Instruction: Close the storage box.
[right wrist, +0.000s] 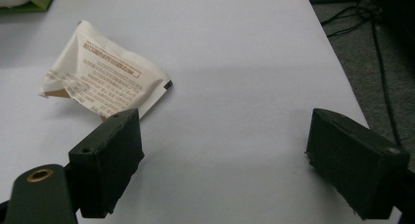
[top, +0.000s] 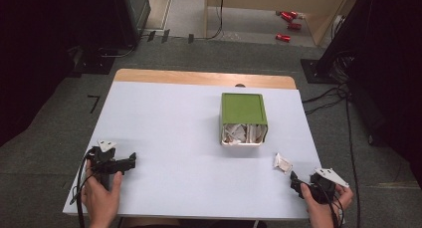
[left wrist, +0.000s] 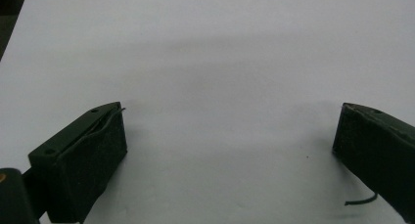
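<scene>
While your right tool (right wrist: 225,150) gapes wide beside the packet (right wrist: 105,79), closing off-centre could shove that flat packet across the desk (top: 174,138).

The table (top: 174,138) is bright and white, the room around it is dark. Soft shadows lie across it. Both gripper views look a bit blurry.

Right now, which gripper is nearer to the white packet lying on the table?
Right. The right gripper sits just below the white packet, apart from it. The left gripper is far away at the table's opposite side.
</scene>
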{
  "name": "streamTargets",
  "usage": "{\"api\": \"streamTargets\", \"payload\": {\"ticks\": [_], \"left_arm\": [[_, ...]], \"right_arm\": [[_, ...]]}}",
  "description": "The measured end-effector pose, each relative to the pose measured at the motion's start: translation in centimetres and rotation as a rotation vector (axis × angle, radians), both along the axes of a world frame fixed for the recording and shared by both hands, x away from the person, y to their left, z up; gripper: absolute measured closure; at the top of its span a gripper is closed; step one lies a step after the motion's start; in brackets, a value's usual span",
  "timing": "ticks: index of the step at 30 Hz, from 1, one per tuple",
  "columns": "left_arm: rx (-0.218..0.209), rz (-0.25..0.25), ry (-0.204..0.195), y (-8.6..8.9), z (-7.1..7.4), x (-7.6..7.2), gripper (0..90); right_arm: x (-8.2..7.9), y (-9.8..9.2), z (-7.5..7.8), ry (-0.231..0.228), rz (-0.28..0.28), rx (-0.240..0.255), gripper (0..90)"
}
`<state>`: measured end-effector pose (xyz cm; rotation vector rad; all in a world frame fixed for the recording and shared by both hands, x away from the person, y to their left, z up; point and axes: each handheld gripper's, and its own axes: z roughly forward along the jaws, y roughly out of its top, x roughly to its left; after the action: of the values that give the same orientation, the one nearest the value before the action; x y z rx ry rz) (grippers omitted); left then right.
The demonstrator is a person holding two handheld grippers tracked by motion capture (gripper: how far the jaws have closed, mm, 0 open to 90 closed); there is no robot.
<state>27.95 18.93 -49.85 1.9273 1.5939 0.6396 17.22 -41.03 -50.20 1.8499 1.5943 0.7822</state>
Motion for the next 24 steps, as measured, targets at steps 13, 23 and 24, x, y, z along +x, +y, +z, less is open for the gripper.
{"api": "streamTargets", "payload": {"ticks": [13,23,24], "left_arm": [[0.0,0.0,-0.001,0.0,-0.01,0.0,0.0],[-0.001,0.0,0.0,0.0,-0.01,0.0,0.0],[0.0,0.0,0.0,0.0,-0.01,0.0,0.0]], "right_arm": [[-0.35,0.41,-0.6,-0.031,0.015,-0.057,13.1],[-0.57,0.53,-0.71,-0.045,0.012,-0.063,13.9],[-0.57,0.53,-0.71,-0.045,0.012,-0.062,13.9]]}}
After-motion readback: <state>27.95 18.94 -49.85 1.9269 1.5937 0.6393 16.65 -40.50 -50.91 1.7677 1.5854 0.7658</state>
